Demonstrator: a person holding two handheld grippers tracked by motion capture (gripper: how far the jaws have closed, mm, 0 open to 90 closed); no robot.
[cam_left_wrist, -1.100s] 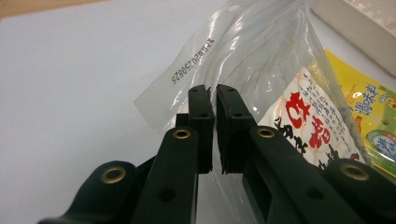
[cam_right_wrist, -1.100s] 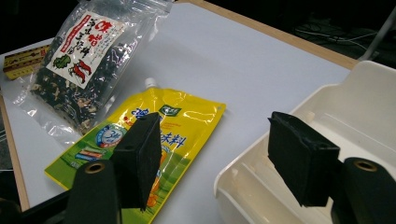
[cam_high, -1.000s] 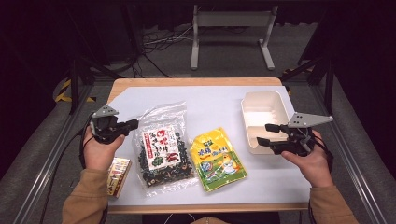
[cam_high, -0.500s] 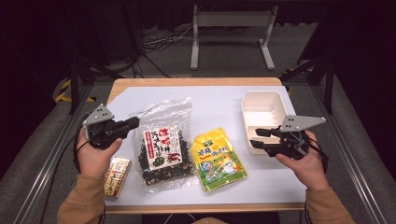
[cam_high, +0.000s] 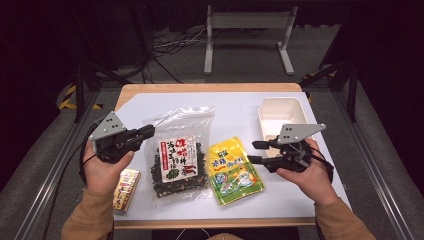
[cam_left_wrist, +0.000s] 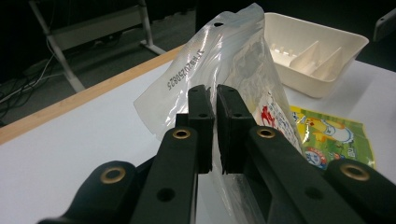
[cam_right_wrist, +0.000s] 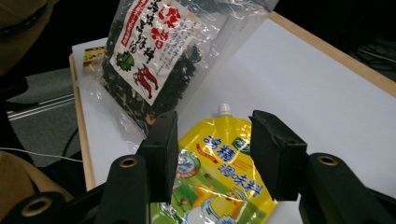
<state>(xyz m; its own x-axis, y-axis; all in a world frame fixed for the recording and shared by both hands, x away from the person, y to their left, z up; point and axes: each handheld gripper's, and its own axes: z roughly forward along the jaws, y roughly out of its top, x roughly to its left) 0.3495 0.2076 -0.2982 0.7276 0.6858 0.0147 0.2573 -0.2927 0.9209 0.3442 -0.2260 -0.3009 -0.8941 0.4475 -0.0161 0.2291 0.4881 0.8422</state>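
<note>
The clear bag of dried chillies (cam_high: 179, 152) is held pinched at its left edge, partly lifted, by the left gripper (cam_high: 145, 133), while the open, empty right gripper (cam_right_wrist: 212, 154), jaws just opening, points over the yellow spouted pouch (cam_high: 234, 170) lying between them, long axis running away from the person.

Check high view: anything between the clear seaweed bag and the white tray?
Yes: the yellow spout pouch lies flat between the clear seaweed bag and the white tray, seen in the high view.

Clear bag (cam_left_wrist: 224, 56) bears the mirrored stamp "17.8202.50823".
</note>
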